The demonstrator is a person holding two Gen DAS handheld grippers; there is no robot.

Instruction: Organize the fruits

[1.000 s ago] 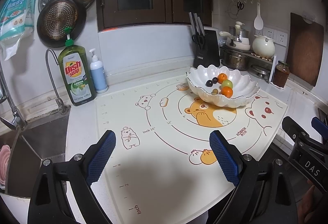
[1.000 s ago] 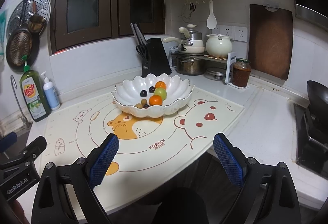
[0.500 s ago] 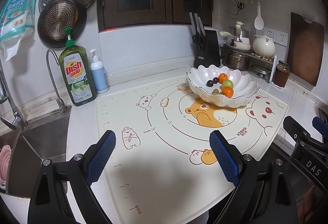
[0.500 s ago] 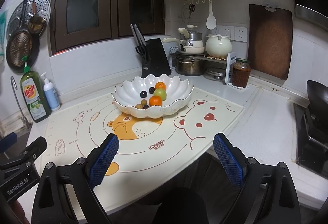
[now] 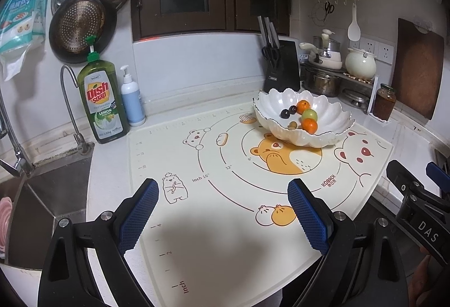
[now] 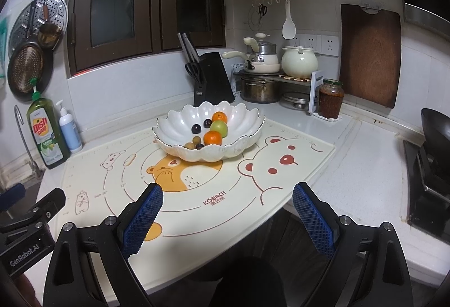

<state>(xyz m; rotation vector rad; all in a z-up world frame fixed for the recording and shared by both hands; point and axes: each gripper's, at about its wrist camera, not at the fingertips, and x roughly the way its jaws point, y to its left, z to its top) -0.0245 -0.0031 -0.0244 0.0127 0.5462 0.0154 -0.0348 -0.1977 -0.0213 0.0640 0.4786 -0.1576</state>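
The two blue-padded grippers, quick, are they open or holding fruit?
Left blue-padded gripper: open, holding nothing.
Right blue-padded gripper: open, holding nothing.

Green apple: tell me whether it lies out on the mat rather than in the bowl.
No, the green apple sits inside the white bowl between two oranges, and no fruit lies on the mat.

Both wrist views look forward from the counter edge, left one nearer the sink (image 5: 42, 194); both share the fruit bowl (image 5: 332, 110) (image 6: 180, 124).
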